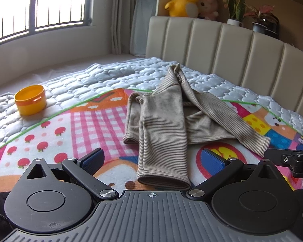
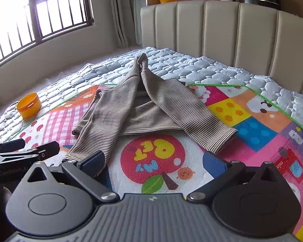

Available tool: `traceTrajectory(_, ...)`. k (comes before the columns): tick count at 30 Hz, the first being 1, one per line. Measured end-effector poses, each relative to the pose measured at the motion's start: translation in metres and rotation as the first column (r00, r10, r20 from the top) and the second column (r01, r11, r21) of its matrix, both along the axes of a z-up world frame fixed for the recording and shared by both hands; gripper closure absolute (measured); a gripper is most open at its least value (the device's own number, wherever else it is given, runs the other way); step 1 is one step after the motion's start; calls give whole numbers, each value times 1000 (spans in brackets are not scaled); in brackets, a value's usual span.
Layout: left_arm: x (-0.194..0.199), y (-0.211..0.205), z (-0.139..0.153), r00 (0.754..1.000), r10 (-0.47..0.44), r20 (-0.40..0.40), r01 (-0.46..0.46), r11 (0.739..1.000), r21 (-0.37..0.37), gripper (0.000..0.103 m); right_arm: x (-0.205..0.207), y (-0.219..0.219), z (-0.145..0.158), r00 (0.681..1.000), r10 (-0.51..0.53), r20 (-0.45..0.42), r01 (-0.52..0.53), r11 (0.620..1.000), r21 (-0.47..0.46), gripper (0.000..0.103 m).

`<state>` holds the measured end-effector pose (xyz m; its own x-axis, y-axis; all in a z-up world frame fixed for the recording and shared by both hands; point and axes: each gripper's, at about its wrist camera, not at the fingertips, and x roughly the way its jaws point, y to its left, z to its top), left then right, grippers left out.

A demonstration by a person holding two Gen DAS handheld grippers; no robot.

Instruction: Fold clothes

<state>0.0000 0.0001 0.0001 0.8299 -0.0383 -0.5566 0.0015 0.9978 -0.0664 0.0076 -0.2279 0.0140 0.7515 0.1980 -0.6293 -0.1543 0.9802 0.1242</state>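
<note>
One striped beige garment (image 1: 161, 117) lies on a bed, on top of one colourful cartoon play mat (image 1: 86, 125) that is spread over one pale quilted bed cover (image 1: 80, 76). The garment appears to be a small long-sleeved top, though its exact kind is hard to tell. It has two long tube-shaped parts. They meet at a bunched peak at the far end, toward the padded headboard (image 1: 222, 44), and spread apart toward the cameras like an upside-down V. The left tube runs almost straight toward the viewer, and its cuff lies close in front of the left gripper (image 1: 151, 159). The right tube slants out to the right, and its cuff lies flat on the mat. The garment's long axis runs from the headboard side toward the near edge of the bed.

There are two grippers, each with two blue-padded fingers. The left gripper's jaws stand wide apart, with nothing clamped; the near cuff lies between and just ahead of them. The right gripper (image 2: 155, 161) also has its jaws wide apart and holds nothing; the mat shows between them, with the left tube's cuff at its left finger.

One orange round tub (image 1: 30, 99) sits to the left on the quilted cover, well apart from the garment. On the shelf behind the headboard stand one yellow duck toy (image 1: 181, 0), one pink plush toy (image 1: 209, 5) and potted plants (image 1: 235, 8). One barred window (image 1: 36, 8) is at the left.
</note>
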Motion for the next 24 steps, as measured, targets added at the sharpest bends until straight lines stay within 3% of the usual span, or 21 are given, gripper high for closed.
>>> traceTrajectory(24, 1, 4, -2, 1000, 21, -20, -21, 1000, -17, 0, -1, 6, -3, 1000, 3, -3, -3, 1000, -25, 0)
